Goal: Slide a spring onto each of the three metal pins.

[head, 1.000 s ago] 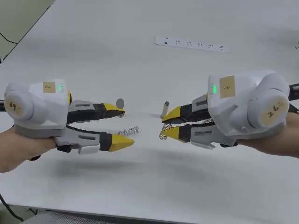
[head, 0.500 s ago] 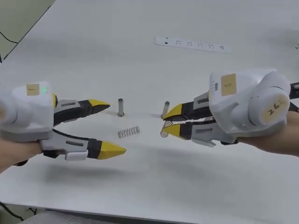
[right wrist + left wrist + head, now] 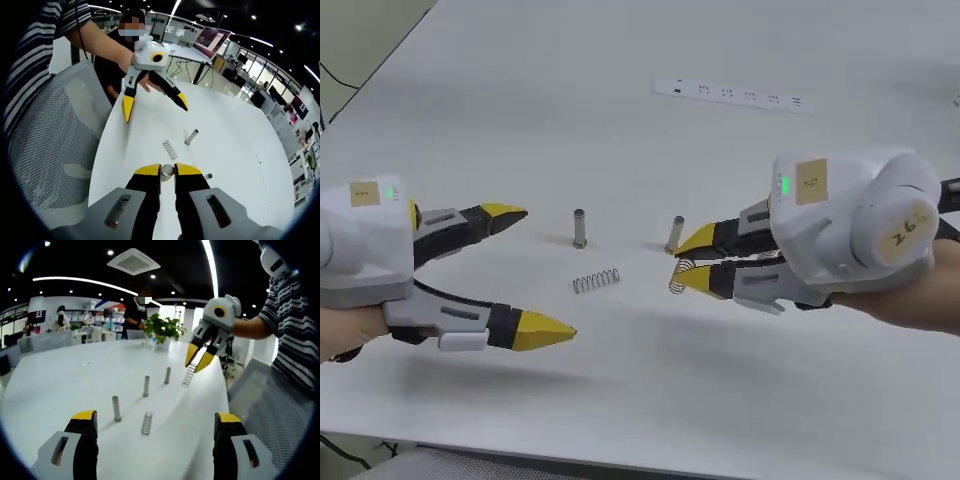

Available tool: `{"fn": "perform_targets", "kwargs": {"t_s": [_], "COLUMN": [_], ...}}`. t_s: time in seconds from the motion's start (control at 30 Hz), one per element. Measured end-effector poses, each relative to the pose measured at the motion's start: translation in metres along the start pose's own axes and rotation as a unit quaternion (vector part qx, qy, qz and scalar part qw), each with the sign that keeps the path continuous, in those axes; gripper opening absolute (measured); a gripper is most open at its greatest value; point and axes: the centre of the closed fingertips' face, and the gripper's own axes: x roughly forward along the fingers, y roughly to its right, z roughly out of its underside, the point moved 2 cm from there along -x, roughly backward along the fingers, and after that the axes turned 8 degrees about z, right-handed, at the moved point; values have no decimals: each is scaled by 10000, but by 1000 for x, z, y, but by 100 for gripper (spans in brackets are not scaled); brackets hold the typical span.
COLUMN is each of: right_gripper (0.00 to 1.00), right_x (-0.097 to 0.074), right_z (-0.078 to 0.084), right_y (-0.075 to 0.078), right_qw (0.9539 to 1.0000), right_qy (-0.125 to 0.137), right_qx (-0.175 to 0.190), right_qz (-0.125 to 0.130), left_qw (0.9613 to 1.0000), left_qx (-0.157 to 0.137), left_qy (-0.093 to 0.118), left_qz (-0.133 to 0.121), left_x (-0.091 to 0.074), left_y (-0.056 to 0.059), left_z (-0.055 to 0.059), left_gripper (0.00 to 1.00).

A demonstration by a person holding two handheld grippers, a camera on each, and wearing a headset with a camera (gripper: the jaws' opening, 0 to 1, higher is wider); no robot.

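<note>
Fingers point(image 3: 705, 238) of right gripper point(image 3: 687, 263) clamped on a spring point(image 3: 677, 276). Left gripper point(image 3: 545, 270) spread wide. Loose spring point(image 3: 596, 281) lying near pins point(image 3: 580, 228)

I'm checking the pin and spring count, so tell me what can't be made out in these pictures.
Head view: third pin, plain in the left gripper view, hidden behind the right gripper.
Right gripper view: spring sits end-on between the jaws; its length is unreadable.
Right gripper view: another pin is partly covered by a jaw.
Head view: power strip sockets too small.
</note>
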Motion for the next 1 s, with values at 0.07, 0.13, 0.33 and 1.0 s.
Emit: {"fn": "perform_targets", "kwargs": {"t_s": [0.07, 0.13, 0.33, 1.0], "right_gripper": [7, 7, 7, 7], "right_x": [1, 2, 4, 5], "right_z": [1, 3, 7, 5], "right_y": [1, 3, 7, 36], "right_qw": [9999, 9998, 9989, 9973], "right_qy": [-55, -118, -249, -362], "right_qx": [78, 137, 324, 586], "right_qz": [-54, -95, -248, -266], "left_qw": [10000, 10000, 9999, 9996], "left_qx": [-18, -23, -53, -148], "left_qy": [5, 0, 8, 78], "left_qz": [-19, -50, -104, -208], "left_x": [0, 0, -3, -6], "left_y": [-1, -2, -4, -11], "left_z": [1, 2, 3, 3], "left_gripper": [97, 98, 98, 98]}}
